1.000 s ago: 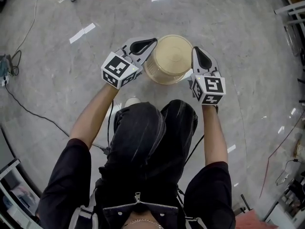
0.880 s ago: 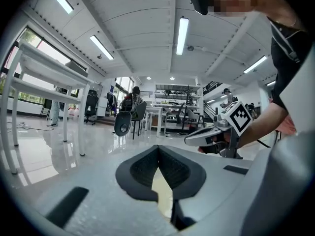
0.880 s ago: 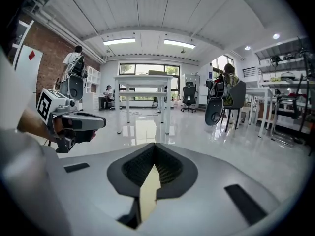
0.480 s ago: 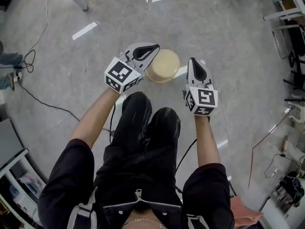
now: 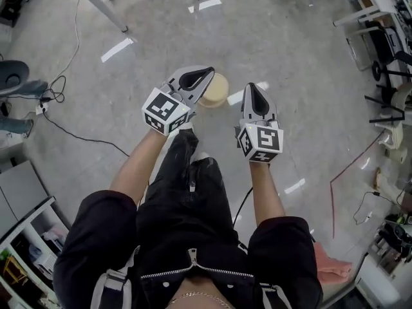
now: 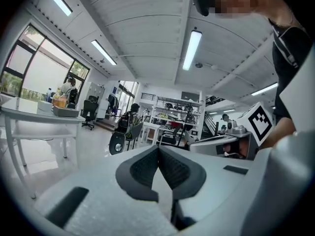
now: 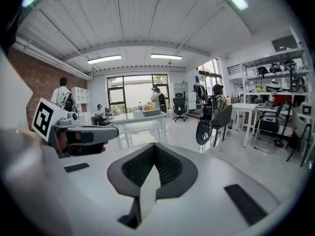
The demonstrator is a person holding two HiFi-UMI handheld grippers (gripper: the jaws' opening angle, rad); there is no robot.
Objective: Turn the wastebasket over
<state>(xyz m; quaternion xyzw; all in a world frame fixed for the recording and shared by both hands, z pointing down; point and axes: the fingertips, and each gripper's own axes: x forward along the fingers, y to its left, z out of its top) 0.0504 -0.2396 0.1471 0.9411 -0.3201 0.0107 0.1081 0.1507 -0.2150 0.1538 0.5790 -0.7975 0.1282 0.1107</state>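
In the head view the cream wastebasket (image 5: 215,90) stands on the floor far below, partly hidden behind my left gripper (image 5: 205,73). Only its round pale top face shows. Both grippers are raised high above it and hold nothing. My left gripper is shut, its pads pressed together (image 6: 158,167). My right gripper (image 5: 250,90) is shut too, to the right of the basket, its pads closed (image 7: 153,170). Both gripper views look out level across the room and do not show the basket.
Grey polished floor (image 5: 296,56) lies all around. White table legs (image 5: 103,8) stand at the upper left, cables (image 5: 71,137) run at the left, chairs and racks (image 5: 386,56) at the right. The gripper views show tables (image 7: 138,119), shelves and several people far off.
Both grippers have risen far above the wastebasket as the person stood up. The basket stays on the floor and looks much smaller. Both jaws stayed shut.
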